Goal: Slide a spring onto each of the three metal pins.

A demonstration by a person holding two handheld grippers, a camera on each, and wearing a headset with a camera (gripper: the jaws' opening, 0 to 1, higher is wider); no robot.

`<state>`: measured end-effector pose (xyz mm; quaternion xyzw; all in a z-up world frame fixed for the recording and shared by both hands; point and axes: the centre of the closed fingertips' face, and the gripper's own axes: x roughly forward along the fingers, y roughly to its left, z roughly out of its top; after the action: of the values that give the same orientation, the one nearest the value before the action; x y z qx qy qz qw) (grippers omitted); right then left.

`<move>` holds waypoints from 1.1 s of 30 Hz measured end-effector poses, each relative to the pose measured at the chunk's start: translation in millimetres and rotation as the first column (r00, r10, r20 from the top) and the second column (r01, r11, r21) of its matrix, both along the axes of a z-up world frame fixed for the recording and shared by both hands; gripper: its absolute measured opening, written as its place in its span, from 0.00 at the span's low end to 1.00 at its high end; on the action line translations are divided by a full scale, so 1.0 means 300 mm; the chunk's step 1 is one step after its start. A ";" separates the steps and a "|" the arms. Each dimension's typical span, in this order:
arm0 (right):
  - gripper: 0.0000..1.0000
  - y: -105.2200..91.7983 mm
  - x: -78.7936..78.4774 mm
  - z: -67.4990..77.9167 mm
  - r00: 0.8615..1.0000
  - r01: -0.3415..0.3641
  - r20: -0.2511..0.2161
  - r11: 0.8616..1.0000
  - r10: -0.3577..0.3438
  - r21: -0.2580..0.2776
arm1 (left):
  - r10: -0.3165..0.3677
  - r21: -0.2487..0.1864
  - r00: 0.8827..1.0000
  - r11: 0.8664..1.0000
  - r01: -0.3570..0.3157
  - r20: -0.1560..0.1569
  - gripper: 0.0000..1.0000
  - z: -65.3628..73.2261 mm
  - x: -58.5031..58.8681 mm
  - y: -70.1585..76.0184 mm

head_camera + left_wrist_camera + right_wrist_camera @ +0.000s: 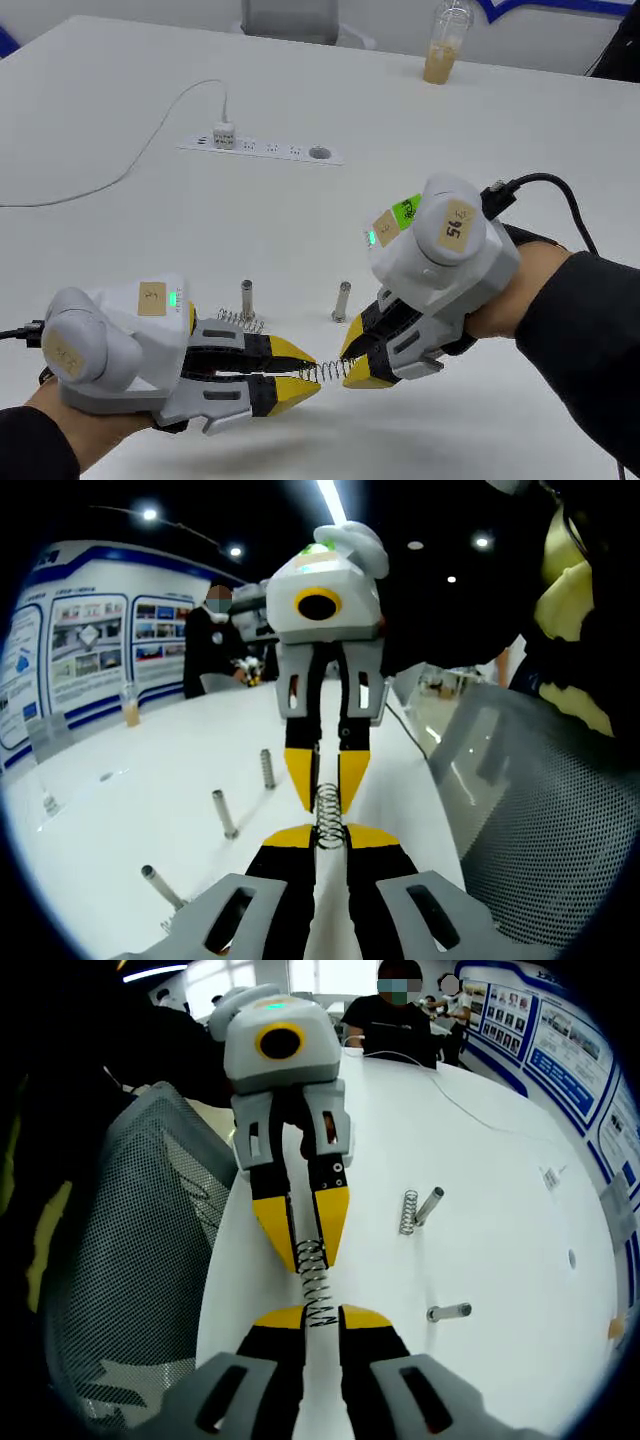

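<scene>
Pinching small coiled steel spring [332, 371] end to end with left claw [316, 374] and right claw [345, 369], above white tabletop [300, 220], near short upright metal pins [247, 298]. Could stretch or flick away if tugged unevenly.

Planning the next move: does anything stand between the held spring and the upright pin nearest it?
Nothing visible does: bare table lies between the spring and that pin.

Bare tabletop [300, 220] beyond upright pins [247, 298]
</scene>
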<state>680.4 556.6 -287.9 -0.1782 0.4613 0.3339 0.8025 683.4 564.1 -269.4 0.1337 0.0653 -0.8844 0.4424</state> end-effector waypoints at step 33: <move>0.12 0.060 0.044 0.090 0.999 -0.006 0.048 0.999 0.004 0.046 | 0.017 0.026 1.000 1.000 -0.017 0.015 0.10 -0.025 0.013 -0.002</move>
<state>693.4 574.7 -260.8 -0.1687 0.4335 0.3421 0.8165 687.2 563.5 -277.1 0.1452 0.0747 -0.8787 0.4487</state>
